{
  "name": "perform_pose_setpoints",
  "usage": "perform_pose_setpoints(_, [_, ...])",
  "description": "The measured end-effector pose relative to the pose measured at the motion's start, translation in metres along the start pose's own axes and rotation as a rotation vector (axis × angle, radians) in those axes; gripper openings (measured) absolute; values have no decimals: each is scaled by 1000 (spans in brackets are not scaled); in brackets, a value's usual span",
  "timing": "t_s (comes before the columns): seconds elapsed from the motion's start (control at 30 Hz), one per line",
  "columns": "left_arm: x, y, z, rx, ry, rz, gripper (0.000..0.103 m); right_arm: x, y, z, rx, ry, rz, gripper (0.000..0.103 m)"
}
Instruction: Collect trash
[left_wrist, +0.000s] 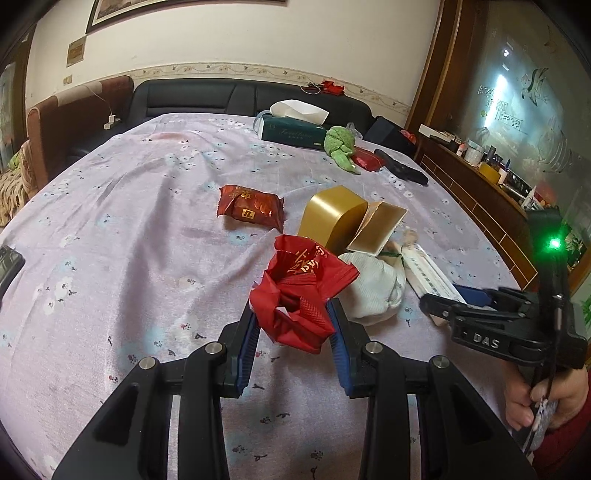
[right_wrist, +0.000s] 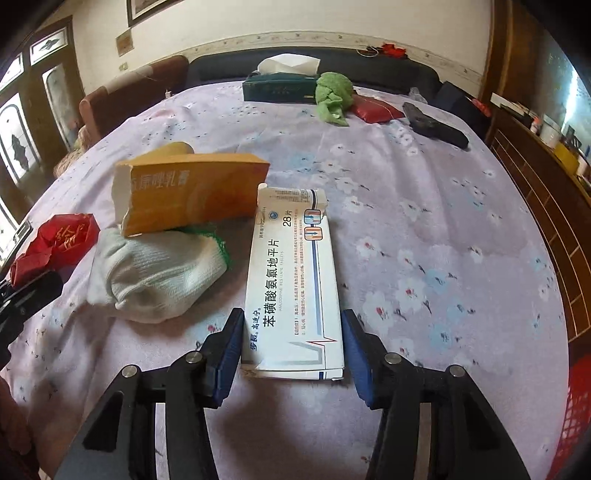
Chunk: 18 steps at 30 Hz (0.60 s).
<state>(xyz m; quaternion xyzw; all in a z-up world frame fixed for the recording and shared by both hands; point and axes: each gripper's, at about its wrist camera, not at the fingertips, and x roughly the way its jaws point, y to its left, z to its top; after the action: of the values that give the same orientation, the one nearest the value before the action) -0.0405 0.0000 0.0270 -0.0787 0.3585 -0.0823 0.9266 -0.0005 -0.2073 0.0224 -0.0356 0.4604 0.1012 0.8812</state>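
My left gripper (left_wrist: 293, 321) has its blue pads against both sides of a crumpled red wrapper (left_wrist: 299, 291); it looks shut on it. The wrapper also shows in the right wrist view (right_wrist: 55, 245). My right gripper (right_wrist: 291, 332) is open, its pads on either side of a flattened white medicine box (right_wrist: 293, 284) without touching it; the box also shows in the left wrist view (left_wrist: 430, 275). A gold carton (left_wrist: 340, 221) (right_wrist: 192, 192) leans on a white glove (left_wrist: 373, 291) (right_wrist: 155, 277). A red snack packet (left_wrist: 251, 208) lies further back.
The table has a lilac flowered cloth (left_wrist: 129, 221). At its far end are a green tissue box (right_wrist: 280, 86), a green cloth (right_wrist: 332, 96), a red packet (right_wrist: 376, 110) and a black remote (right_wrist: 434, 125). A wooden cabinet (right_wrist: 546, 192) stands right, a dark sofa (left_wrist: 207, 98) behind.
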Motion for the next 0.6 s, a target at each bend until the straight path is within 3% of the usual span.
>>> perform_pose_setpoints(0.1, [-2,-1,-1,-10,-8,2,35,-14,-2,-9,45,-25,17,55])
perform_pose_setpoints(0.33, [-11,-16,-7,23,-58,27,35,-49,5,-39,114,-156,-30,55])
perform_pose_setpoints(0.6, [-15,-38,-14,78,-73,30,35,-58,-6,-48,172,-188,-11,55])
